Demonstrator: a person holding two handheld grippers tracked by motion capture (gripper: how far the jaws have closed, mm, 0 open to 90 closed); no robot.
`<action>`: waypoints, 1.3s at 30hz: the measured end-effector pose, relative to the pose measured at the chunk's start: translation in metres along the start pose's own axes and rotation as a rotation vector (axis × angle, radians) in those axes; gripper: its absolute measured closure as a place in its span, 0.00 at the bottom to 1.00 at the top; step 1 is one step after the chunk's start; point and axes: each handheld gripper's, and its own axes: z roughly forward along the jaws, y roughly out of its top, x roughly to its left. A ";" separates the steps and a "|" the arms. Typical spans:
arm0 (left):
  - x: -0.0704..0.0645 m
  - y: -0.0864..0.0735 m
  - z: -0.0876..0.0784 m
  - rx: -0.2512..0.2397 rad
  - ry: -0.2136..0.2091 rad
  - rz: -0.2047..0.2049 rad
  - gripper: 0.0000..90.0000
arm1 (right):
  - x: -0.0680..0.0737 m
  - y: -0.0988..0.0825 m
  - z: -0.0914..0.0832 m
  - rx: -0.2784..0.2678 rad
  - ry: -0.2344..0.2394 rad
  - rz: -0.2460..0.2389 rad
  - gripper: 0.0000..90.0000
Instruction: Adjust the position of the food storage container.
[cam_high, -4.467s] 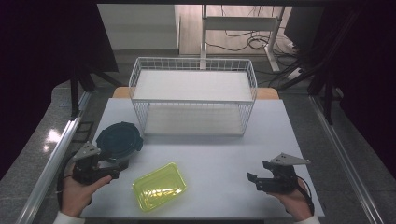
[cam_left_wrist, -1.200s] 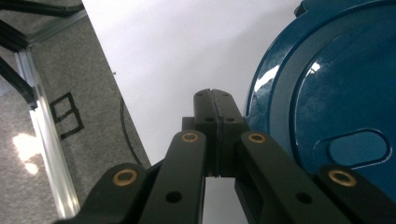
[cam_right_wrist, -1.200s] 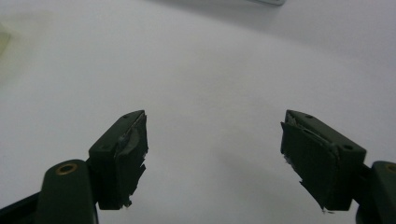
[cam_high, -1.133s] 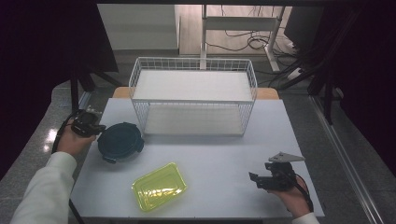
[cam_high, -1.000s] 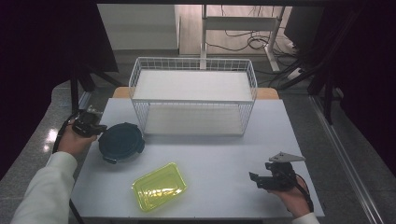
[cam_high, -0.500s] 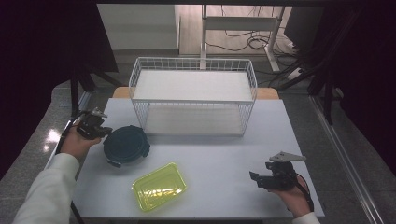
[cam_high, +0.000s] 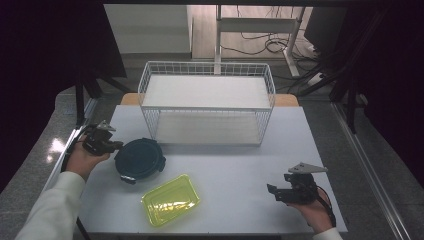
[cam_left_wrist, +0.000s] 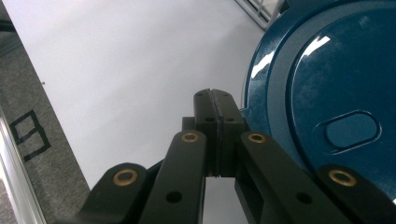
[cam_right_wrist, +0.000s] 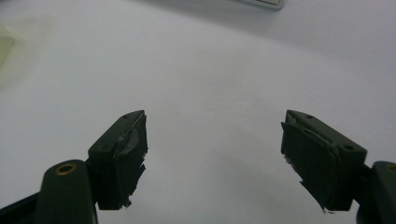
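— Nearest the camera up high, the right gripper (cam_high: 274, 190) sits low on the table (cam_high: 235, 165), and the yellow tray (cam_high: 170, 199) lies well left of it.
— Its own view gives the detail: jaws wide apart, nothing between them.
— Further back, the left gripper (cam_high: 118, 146) meets the blue lid's (cam_high: 140, 158) rim.
— Close up, those jaws are pressed together, the lid (cam_left_wrist: 327, 102) just beside them.
— Beyond, the wire basket (cam_high: 207, 107) stands at the far edge.

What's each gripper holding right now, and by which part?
Nothing. The left gripper is shut with nothing between its pads, its tip beside the rim of the round blue container. The right gripper is open over bare table.
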 end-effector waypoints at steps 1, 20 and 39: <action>-0.001 -0.001 0.000 -0.001 -0.001 0.000 1.00 | 0.000 0.000 0.000 0.000 0.000 -0.002 0.25; -0.010 -0.011 -0.004 -0.033 -0.012 -0.046 1.00 | 0.001 0.000 0.000 0.001 -0.001 -0.001 0.25; -0.020 -0.051 -0.008 0.001 -0.060 -0.116 1.00 | 0.003 0.002 -0.003 -0.012 -0.002 0.001 0.25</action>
